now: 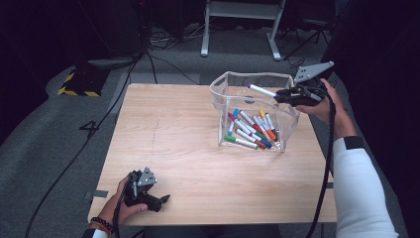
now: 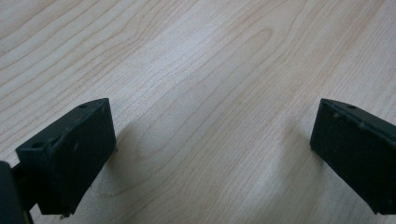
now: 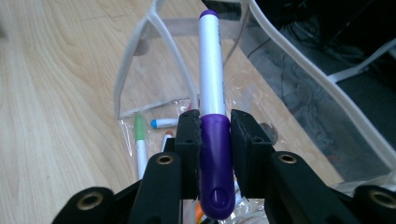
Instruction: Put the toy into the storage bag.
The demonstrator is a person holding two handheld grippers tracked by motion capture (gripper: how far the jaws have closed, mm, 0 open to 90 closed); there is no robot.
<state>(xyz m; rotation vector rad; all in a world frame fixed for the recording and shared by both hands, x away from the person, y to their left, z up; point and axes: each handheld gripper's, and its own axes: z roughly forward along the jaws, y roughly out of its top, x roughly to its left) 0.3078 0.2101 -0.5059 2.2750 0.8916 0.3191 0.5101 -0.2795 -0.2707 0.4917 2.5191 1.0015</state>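
Dark carpet and trailing cables surround the wooden table (image 1: 198,148), on which a clear plastic pouch (image 1: 223,87) stands open near the far right corner. A purple marker (image 3: 212,107) is clamped by its cap end between the closed jaws of the right gripper (image 1: 285,95), and it is held roughly level above the pouch's right rim, its tip pointing out over the opening. Other markers (image 1: 250,131) lie in a loose heap at the pouch's bottom.

If it is meant for the pouch, a release made here could let the long, unsupported barrel tip, strike the soft rim and roll onto the table. The thin wall could also be pushed in or the pouch toppled if it is caught by the jaws.

The left gripper (image 1: 163,199) rests at the near left of the table with its jaws open on nothing, so the pouch is not steadied.
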